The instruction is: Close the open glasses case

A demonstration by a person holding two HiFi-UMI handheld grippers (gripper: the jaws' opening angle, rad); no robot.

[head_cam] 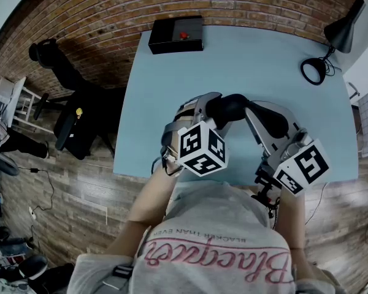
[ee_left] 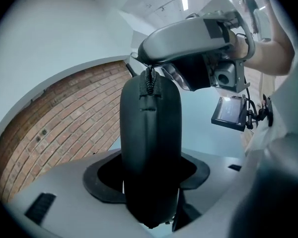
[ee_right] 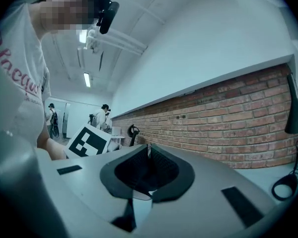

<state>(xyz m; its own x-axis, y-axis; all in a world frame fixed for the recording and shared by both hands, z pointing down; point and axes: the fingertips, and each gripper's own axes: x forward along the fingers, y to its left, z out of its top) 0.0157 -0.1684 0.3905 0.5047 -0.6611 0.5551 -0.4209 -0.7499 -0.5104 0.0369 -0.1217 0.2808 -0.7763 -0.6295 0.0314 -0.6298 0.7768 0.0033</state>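
A black zip-up glasses case [head_cam: 228, 108] is held up in the air over the light blue table [head_cam: 172, 84]. In the left gripper view the case [ee_left: 150, 133] stands on end, and my left gripper [ee_left: 150, 185] is shut on its lower part. The case's halves lie together along the side I can see. At its top end my right gripper [ee_left: 150, 72] pinches the zipper pull [ee_left: 149, 81]. In the right gripper view the right gripper [ee_right: 148, 157] has its jaws together on a thin sliver, and the case is hidden. From above, my left gripper [head_cam: 210, 112] and right gripper [head_cam: 248, 106] meet at the case.
A black box with a red button [head_cam: 176, 34] sits at the table's far edge. A black desk lamp [head_cam: 342, 30] with its round base [head_cam: 313, 71] stands at the far right corner. Dark chairs and gear [head_cam: 67, 97] crowd the wooden floor to the left.
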